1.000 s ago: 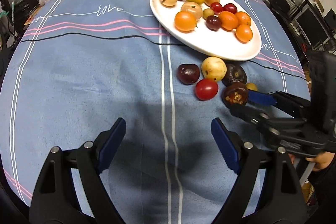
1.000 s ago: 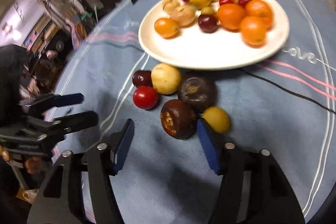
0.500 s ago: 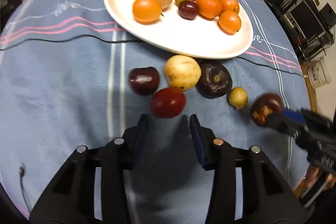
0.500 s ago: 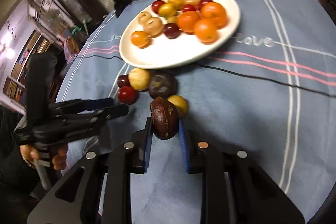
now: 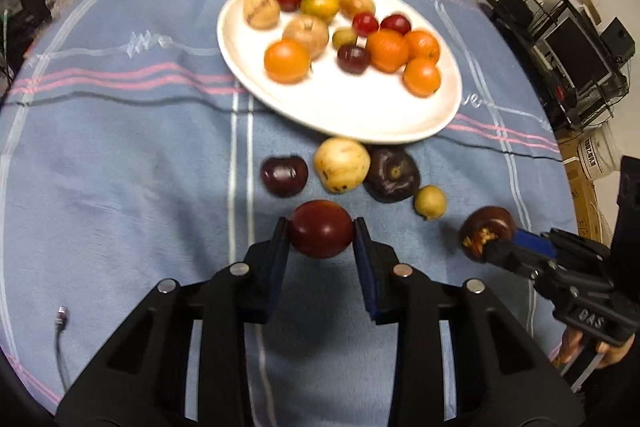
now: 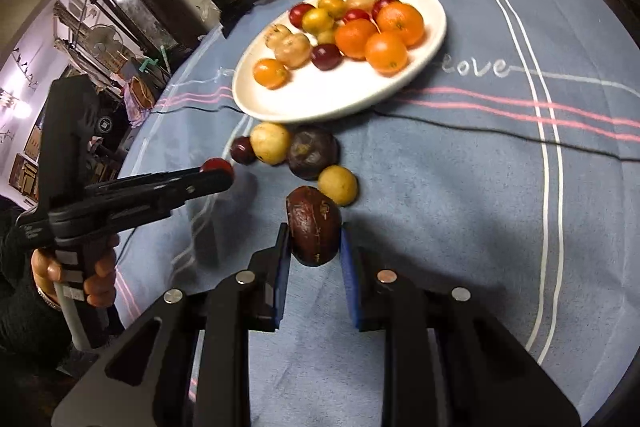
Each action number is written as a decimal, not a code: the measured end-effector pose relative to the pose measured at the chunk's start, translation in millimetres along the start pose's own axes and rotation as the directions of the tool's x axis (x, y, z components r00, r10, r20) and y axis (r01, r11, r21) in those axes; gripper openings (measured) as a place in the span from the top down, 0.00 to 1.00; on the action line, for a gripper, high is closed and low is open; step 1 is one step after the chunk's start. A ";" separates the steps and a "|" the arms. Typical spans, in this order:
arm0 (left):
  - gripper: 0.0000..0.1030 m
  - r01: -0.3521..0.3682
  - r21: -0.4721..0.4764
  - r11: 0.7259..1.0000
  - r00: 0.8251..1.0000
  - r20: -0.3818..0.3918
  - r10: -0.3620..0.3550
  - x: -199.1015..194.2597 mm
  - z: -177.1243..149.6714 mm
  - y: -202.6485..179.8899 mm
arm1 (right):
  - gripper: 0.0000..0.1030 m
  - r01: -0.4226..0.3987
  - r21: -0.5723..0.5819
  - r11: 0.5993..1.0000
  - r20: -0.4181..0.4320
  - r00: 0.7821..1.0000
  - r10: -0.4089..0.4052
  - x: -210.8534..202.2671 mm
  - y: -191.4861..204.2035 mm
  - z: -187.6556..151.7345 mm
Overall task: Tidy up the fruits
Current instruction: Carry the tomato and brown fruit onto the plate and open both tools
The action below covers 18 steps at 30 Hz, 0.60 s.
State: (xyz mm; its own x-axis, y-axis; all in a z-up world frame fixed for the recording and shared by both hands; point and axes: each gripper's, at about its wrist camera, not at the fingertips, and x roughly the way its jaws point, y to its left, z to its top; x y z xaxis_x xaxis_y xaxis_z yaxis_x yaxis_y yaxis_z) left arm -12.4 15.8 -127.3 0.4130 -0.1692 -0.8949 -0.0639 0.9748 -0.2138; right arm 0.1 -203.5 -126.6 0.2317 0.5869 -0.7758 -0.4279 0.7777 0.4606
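- Blue striped tablecloth (image 5: 120, 155) covers the round table; every item below is placed relative to the white plate (image 5: 360, 115), which lies on it toward the far side.
- White plate: oval; carries a cluster of fruit, among them four orange fruits (image 5: 287, 61), pale tan ones, small red ones and a dark plum; its near part is bare.
- Left gripper (image 5: 321, 239): on the near side of the plate; blue-padded fingers clamped on a dark red tomato (image 5: 321, 234), one pad against each flank.
- Right gripper (image 6: 313, 247): on the near side of the plate; fingers closed against a dark brown fruit (image 6: 314, 231), which shows a cracked, pale patch in the left wrist view.
- Loose fruit on the cloth just in front of the plate's near rim: a dark purple mangosteen (image 5: 393, 174); touching it, a pale yellow fruit (image 5: 341, 164); just beside that, a dark plum (image 5: 284, 175); a small yellow fruit (image 5: 429, 202) on the mangosteen's other side.
- Thin grey cable (image 5: 60, 339) lies on the cloth near its close edge, well apart from the plate.
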 end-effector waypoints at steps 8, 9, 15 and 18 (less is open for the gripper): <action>0.69 -0.111 0.132 0.985 0.985 0.146 0.092 -52.9 50.1 -25.5 | 0.77 0.002 -0.105 0.994 0.128 0.992 0.012 -38.3 30.8 55.6; 0.69 -0.121 0.139 0.983 0.983 0.156 0.099 -55.3 55.7 -26.7 | 0.77 -0.001 -0.114 0.994 0.146 0.989 0.018 -42.1 34.1 65.8; 0.69 -0.172 0.160 0.972 0.970 0.201 0.139 -48.1 101.3 -36.3 | 0.77 0.035 -0.133 0.991 0.190 0.982 -0.009 -35.2 40.8 115.9; 0.69 -0.186 0.167 0.968 0.969 0.194 0.153 -34.4 116.9 -35.9 | 0.77 0.046 -0.126 0.991 0.179 0.984 -0.023 -18.4 38.6 134.5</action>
State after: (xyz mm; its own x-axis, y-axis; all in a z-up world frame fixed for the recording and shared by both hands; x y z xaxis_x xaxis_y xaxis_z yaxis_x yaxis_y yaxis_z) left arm 81.9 3.6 -43.1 0.5671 0.0134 -0.8236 0.0132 0.9996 0.0254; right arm 96.8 -154.0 -36.6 0.3943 0.5996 -0.6964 -0.5234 0.7694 0.3661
